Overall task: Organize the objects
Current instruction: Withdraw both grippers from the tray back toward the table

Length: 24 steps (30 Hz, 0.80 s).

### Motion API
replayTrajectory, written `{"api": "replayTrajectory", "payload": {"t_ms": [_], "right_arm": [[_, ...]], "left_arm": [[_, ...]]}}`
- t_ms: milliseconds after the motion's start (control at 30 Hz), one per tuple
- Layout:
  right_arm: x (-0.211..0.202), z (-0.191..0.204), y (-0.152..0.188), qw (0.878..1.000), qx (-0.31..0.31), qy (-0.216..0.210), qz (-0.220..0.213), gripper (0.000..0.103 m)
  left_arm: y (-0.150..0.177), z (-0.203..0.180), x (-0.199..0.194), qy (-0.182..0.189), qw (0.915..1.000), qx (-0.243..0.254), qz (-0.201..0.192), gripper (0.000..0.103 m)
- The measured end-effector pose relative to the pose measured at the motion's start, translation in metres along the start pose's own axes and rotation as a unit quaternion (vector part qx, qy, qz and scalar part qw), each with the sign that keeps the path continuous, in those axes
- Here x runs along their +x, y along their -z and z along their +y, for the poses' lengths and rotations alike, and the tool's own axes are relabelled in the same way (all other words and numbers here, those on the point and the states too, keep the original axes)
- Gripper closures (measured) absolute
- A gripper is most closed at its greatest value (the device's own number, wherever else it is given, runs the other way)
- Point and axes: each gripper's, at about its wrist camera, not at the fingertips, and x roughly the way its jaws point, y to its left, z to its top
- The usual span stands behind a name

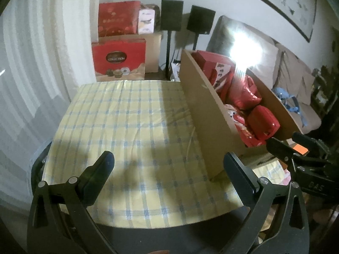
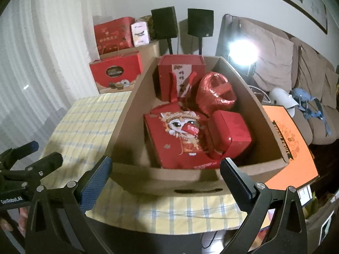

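On the checked counter (image 2: pixel 89 124), a cardboard box (image 2: pixel 131 105) is sitting at the right side, holding a flat red illustrated box (image 2: pixel 180 139), a rounded red case (image 2: pixel 231 135), a shiny red bag (image 2: pixel 216 95) and an upright red carton (image 2: pixel 180 74). Left tool (image 1: pixel 168 169) and right tool (image 2: pixel 165 173) are both hovering wide open, gripping nothing.

Open left tongs (image 1: pixel 168 172) above checked tablecloth (image 1: pixel 118 122).
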Motion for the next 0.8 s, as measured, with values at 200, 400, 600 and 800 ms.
{"api": "replayTrajectory", "payload": {"t_ms": [200,400,600,800], "right_arm": [[-0.007,0.003,0.009,1.0,0.006,0.001,-0.003,0.001],[-0.013,0.01,0.014,1.0,-0.001,0.01,-0.009,0.001],[-0.012,0.019,0.02,1.0,-0.003,0.011,-0.008,0.001],[-0.01,0.024,0.021,1.0,-0.004,0.015,-0.005,0.001]], "left_arm": [[0.008,0.002,-0.014,-0.02,0.9997,0.009,-0.015,0.0],[0.019,0.006,-0.017,-0.02,0.9997,0.002,-0.011,0.0],[0.023,0.014,-0.018,-0.029,0.9995,-0.005,-0.008,0.0],[0.024,0.017,-0.021,-0.03,0.9994,-0.012,-0.011,0.0]]}}
